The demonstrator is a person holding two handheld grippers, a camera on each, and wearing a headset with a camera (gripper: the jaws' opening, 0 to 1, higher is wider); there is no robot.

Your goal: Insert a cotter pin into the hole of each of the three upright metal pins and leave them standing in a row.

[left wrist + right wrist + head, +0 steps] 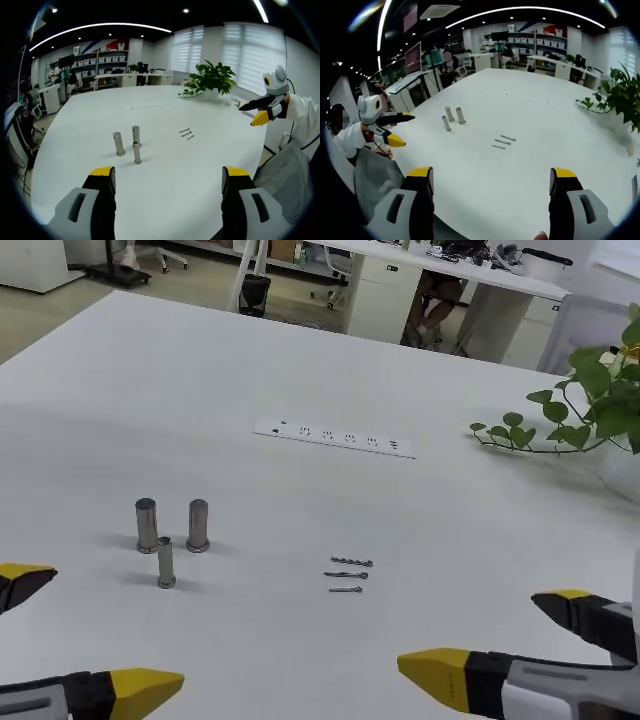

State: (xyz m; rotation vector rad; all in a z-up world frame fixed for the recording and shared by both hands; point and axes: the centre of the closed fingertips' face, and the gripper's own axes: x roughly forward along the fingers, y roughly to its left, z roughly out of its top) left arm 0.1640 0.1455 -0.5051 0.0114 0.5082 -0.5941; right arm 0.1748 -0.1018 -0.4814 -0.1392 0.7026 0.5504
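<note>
Three metal pins (166, 562) stand upright near three loose cotter pins (348, 575), awaiting threading; left gripper (169, 175) and right gripper (491, 174) hover spread, empty.

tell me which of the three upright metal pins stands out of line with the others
The front pin, the one closest to the camera in the head view. The back left pin and back right pin stand side by side behind it.
</note>
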